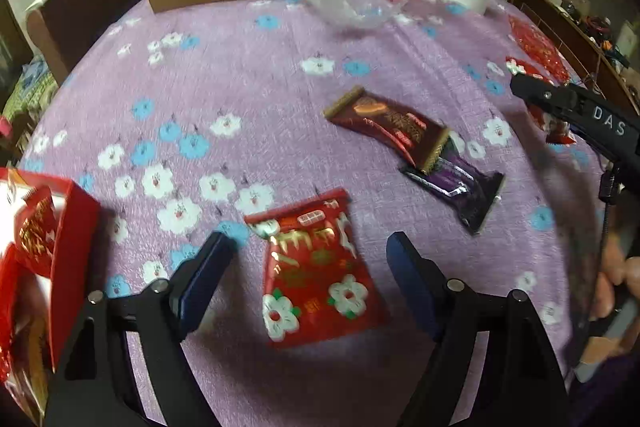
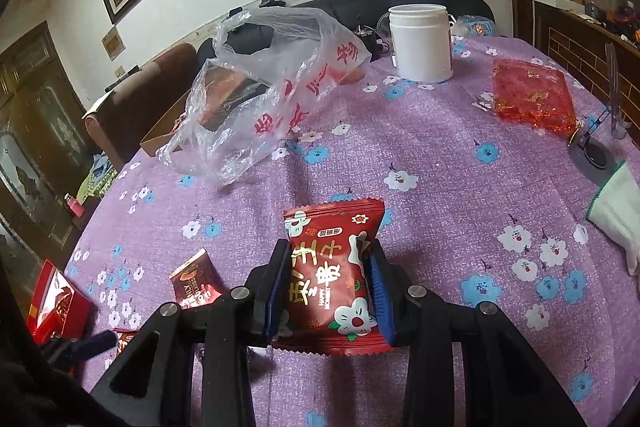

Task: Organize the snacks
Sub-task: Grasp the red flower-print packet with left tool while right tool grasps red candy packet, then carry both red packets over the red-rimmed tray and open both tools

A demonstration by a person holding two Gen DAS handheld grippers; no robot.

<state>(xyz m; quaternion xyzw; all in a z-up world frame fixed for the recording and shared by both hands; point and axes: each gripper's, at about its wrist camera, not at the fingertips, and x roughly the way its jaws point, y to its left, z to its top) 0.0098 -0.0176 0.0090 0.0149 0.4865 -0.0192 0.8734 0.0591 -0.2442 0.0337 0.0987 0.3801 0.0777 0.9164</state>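
red foil snack packet point(image 1: 316, 275) lies flat on the purple flowered tablecloth point(image 1: 248, 75), right between the wide-open fingers of the left gripper point(image 1: 310, 255), and neither pad touches it. that's where i think it gets dicey: the packet is flat and slippery, so closing from here could just slide over the top or pinch one crinkly edge, and then it swings or drops on the way to the red box point(image 1: 60, 227) at the left edge. the right gripper point(image 2: 328, 291) is clamped on its own red packet point(image 2: 332, 267), squeezing it by the sides, held up off the cloth. the grip looks solid but it's a puffy bag, so a hard squeeze might pop it. the brown bar point(image 1: 384, 127) and the purple bar point(image 1: 460, 187) overlap just beyond, so a sloppy sweep could nudge them. also the two grippers are working pretty close together, so a bump isn't out of the question.
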